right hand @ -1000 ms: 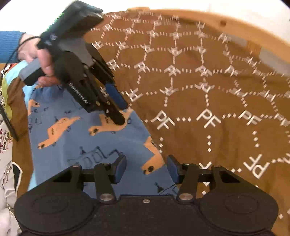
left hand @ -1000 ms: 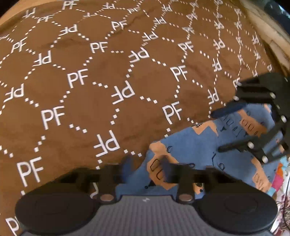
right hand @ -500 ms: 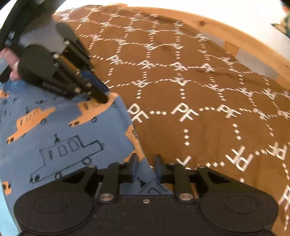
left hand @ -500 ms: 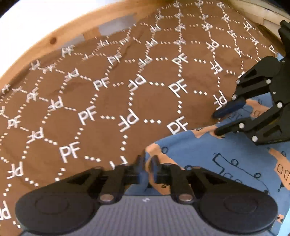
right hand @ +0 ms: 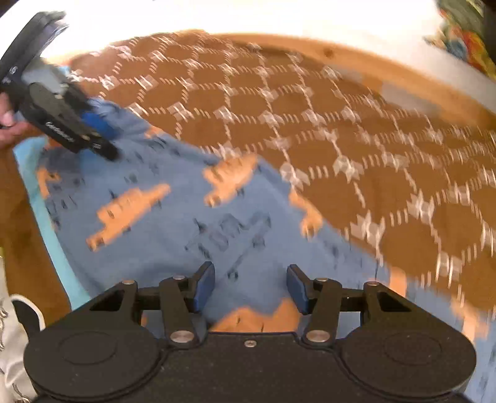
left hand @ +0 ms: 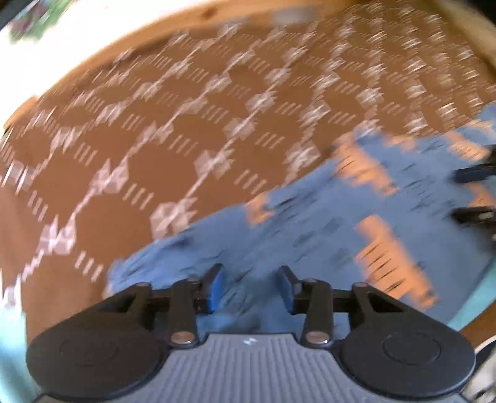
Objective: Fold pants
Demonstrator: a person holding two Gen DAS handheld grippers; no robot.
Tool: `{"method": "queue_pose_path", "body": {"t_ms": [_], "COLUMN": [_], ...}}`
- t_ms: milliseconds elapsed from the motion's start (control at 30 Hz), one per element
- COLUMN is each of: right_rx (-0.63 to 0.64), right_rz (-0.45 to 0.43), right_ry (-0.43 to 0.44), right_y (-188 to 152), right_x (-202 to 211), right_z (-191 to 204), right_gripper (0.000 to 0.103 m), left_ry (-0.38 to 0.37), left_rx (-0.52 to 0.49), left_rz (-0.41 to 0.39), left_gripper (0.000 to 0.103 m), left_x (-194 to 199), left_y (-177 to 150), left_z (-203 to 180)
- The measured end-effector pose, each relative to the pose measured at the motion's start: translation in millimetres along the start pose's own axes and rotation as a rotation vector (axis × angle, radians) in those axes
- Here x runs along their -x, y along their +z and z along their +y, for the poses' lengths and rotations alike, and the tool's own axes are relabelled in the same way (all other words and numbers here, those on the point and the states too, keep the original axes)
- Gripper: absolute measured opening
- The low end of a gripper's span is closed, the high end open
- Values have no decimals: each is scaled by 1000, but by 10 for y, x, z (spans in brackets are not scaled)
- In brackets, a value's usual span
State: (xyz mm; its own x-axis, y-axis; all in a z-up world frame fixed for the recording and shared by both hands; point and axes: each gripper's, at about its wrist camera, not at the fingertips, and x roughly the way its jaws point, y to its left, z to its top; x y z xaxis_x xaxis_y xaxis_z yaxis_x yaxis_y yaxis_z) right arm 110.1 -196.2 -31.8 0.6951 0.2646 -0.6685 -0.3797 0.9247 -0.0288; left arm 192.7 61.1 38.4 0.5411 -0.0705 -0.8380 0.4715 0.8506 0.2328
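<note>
Left wrist view is smeared by motion, so fine detail is uncertain, but the surface reads clearly: a brown cover (left hand: 130,192) printed with a white dotted honeycomb pattern, spread across a bed with a curved wooden frame (left hand: 186,18) along its far edge and a pale wall beyond. One pair of pants (left hand: 310,235), blue with orange vehicle shapes and dark line drawings, lies flat on the cover at the near right of this view, a light turquoise band along its near edge. The left gripper (left hand: 249,286) hangs over the pants with its jaws apart and nothing pinched between the two blue pads. At the right border the two dark fingers of the right gripper (left hand: 474,193) show over the cloth.

From the right wrist the same pants (right hand: 161,241) fill the near left, the cover (right hand: 356,130) the right, and the frame (right hand: 310,46) curves behind. The right gripper (right hand: 251,288) has its jaws opening, cloth beneath them but none gripped. The left gripper (right hand: 108,142) sits at the far left over the pants' edge, a hand (right hand: 7,124) around its handle. Two grippers, one hand in view.
</note>
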Motion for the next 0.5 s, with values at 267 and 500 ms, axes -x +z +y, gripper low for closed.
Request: {"method": "queue_pose_path", "body": {"t_ms": [267,500], "right_rx": [-36,-110], "right_rz": [-81,-7], "right_ry": [-74,-237], "right_y": [-225,-307], "right_x": [440,295], "right_z": [-157,-227], "right_gripper": [66,74], "left_ry": [-76,-245], "left_rx": [175,52], "left_rz": [-43,-127], "left_gripper": [53,76], "left_x": [336,159], "left_y": [-67,206], "left_z": [279,-710]}}
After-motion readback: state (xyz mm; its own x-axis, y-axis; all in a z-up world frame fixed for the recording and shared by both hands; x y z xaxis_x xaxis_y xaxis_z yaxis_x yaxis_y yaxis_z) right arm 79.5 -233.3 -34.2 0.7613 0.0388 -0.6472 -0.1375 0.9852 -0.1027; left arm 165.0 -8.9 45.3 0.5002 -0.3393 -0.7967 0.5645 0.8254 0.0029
